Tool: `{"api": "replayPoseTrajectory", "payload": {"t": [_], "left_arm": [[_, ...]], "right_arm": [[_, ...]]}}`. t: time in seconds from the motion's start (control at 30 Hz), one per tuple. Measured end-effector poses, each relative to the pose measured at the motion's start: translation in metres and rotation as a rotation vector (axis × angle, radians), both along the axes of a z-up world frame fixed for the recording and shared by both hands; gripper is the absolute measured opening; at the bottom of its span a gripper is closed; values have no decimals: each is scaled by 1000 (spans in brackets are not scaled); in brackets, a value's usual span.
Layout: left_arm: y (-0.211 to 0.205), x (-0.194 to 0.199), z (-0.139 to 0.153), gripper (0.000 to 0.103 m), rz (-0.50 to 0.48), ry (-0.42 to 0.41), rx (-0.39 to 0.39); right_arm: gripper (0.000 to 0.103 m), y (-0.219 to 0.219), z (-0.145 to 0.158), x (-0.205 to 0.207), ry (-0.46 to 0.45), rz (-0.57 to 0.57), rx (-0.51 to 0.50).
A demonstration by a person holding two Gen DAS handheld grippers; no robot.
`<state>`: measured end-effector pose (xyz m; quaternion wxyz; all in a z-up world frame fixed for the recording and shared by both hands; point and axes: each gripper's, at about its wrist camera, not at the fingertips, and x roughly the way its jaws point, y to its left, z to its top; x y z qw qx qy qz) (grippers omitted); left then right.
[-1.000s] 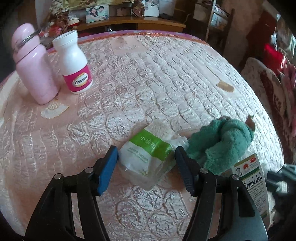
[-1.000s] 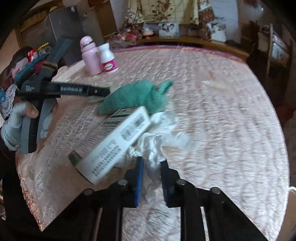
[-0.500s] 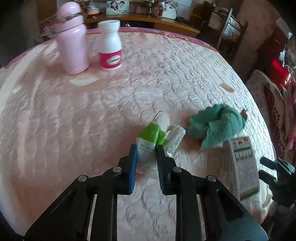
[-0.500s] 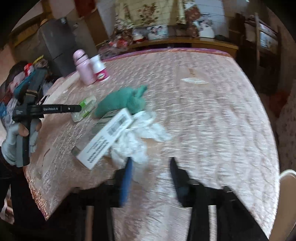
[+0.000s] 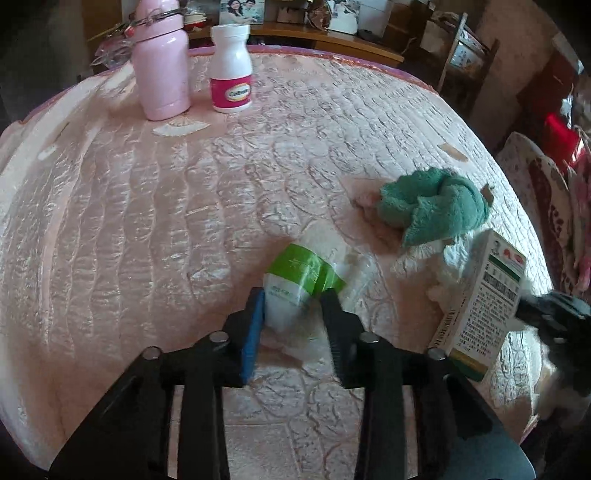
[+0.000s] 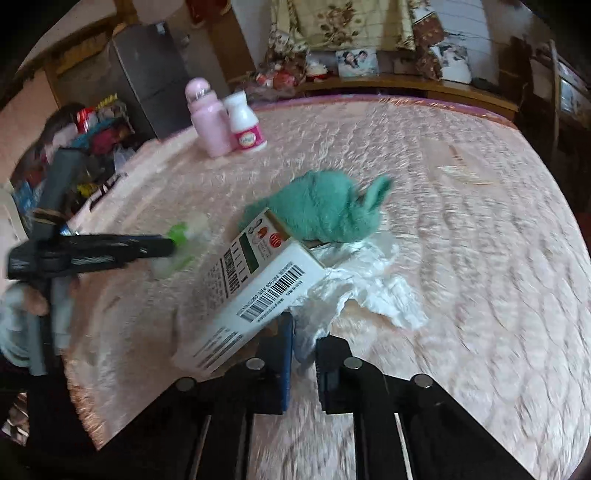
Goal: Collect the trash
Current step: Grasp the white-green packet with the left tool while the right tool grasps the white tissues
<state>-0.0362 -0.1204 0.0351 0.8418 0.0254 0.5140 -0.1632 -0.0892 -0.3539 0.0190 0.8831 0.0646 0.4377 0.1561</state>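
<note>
My left claw (image 5: 295, 306) pinches the crinkly green-and-white plastic packet (image 5: 295, 280); my right claw (image 6: 304, 347) nips the crumpled white tissue (image 6: 354, 288), seemingly. Neither is binned yet, and the white printed carton (image 6: 255, 291) remains.

soft daylight fills both views, brightest on the shiny pink mattress (image 5: 155, 206), whose quilted ridges throw pale glare. the far shelf (image 5: 332, 35) and room corners sit dim. the fisheye bends the mattress edge into a curve and blackens the frame corners. the right wrist view is smeared by motion blur, worst on the near right mattress (image 6: 498, 332) and the left gripper (image 6: 166, 247).
</note>
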Motion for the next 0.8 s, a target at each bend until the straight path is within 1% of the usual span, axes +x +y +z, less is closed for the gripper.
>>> {"api": "replayPoseTrajectory", "payload": {"t": [0.1,0.13,0.17,0.2,0.3,0.37,0.43,0.47,0.53,0.57,0.6,0.67,0.73,0.8], "left_arm": [[-4,-4,-1,33,5,-17,15],[-4,-4,-1,30,6,-14,4],[-4,-5,0,23,7,-10,-8],[-4,-6,2,18,8,-6,-22],[-4,-12,10,16,9,9,-79],[-7,-17,16,16,5,-8,-82],[-12,-23,23,16,-1,-20,-93],[-13,-24,25,16,-4,-23,-97],[-18,-29,30,16,-11,-38,-95],[-21,-31,32,16,-15,-44,-99],[-22,-33,34,16,-20,-43,-104],[-26,-36,37,16,-28,-44,-111],[-29,-39,41,16,-36,-50,-117],[-33,-42,45,16,-47,-53,-125]], "right_arm": [[9,-22,19,-30,-36,-49,13],[9,-30,25,-39,-45,-68,12],[9,-38,30,-47,-50,-87,10],[9,-43,33,-54,-56,-103,9],[9,-61,46,-73,-80,-150,-6],[9,-71,53,-85,-88,-176,-6],[9,-78,53,-94,-62,-182,-8],[9,-80,49,-94,-28,-174,-10],[10,-77,44,-92,-19,-164,-34],[24,-75,41,-90,-20,-166,-50],[47,-72,37,-86,-10,-166,-67],[64,-62,27,-75,13,-143,-66],[64,-52,16,-61,36,-130,-95],[64,-41,2,-44,48,-123,-160]]}}
